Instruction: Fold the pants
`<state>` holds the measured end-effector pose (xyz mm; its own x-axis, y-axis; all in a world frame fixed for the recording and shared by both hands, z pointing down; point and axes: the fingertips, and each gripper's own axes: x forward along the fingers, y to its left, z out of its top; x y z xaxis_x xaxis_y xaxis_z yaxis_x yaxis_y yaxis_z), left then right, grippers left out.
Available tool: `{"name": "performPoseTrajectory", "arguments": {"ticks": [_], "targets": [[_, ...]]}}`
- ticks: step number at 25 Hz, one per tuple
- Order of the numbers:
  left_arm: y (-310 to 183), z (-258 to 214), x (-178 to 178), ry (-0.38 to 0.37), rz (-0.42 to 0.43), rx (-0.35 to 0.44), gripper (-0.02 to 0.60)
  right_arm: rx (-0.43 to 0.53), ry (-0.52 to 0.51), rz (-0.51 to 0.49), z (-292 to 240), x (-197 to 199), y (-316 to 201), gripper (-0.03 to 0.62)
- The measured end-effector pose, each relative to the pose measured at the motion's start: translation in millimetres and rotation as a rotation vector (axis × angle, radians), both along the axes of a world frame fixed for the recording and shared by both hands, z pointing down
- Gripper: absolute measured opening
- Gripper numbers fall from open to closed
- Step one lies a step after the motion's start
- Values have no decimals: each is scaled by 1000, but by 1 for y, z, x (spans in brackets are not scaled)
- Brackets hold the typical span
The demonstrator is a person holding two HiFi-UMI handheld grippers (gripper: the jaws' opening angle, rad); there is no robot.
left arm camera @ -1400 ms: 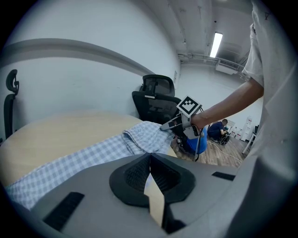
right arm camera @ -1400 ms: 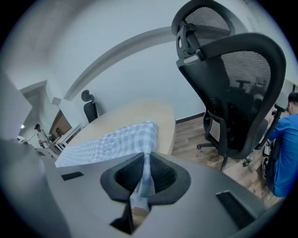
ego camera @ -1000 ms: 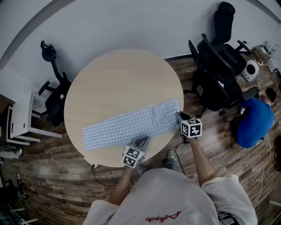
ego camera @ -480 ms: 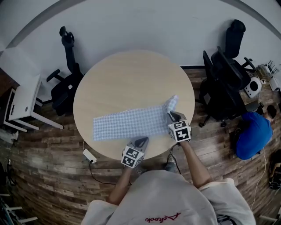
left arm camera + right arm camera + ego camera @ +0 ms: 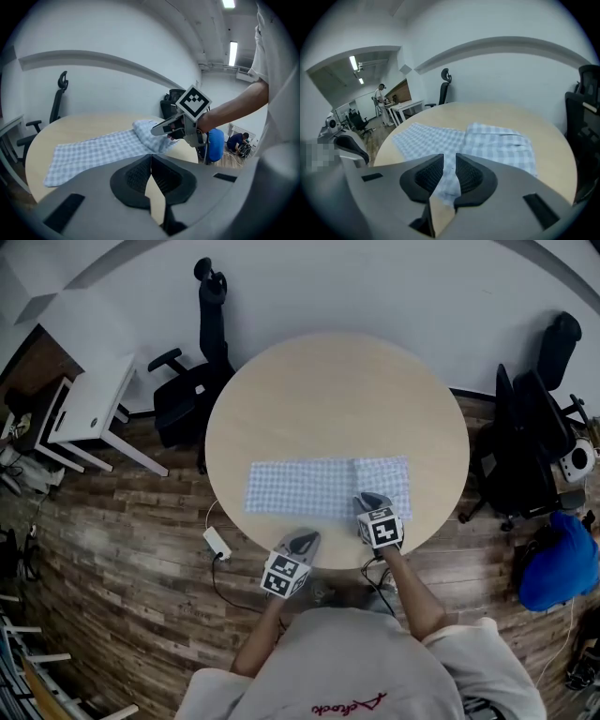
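Round wooden table (image 5: 328, 399) on plank flooring, with office chairs about; the checked pants (image 5: 300, 488) lie flat along its near edge, the right end doubled over towards the middle. The left gripper (image 5: 302, 541) hangs at the near edge, just short of the cloth, jaws pressed together on nothing. The right gripper (image 5: 367, 503) sits at the cloth's near hem, and its jaws have just been opening: they stand narrowly apart with fabric between, seemingly unpinched. Judged light, limp cloth, best pinched at hem or corner.
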<state>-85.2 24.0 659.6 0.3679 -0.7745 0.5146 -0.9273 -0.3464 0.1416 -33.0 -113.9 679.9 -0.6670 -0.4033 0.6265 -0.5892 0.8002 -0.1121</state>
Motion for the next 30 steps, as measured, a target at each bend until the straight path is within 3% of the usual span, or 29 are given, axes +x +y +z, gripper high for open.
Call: {"name": "performPoseTrajectory", "arguments": {"ticks": [4,9,21,26,30], "targets": [[11,4,-17,-4,-27,-15,32,-45,-19,-34,16,-22,20,72],[6,4,-13,-4,1,-15,32,-33,-38,-18,10,-22,13,73],[-53,-2,57,24,148,-1,32,-34,-32,199,5,92,-50,108],[-79,-3,98,22,213,-3,32,-134,-58,282,28,136,-61,147],[-93,-4,110,10,218,-10,32,-218,-97,301,43,143,-67,155]]}}
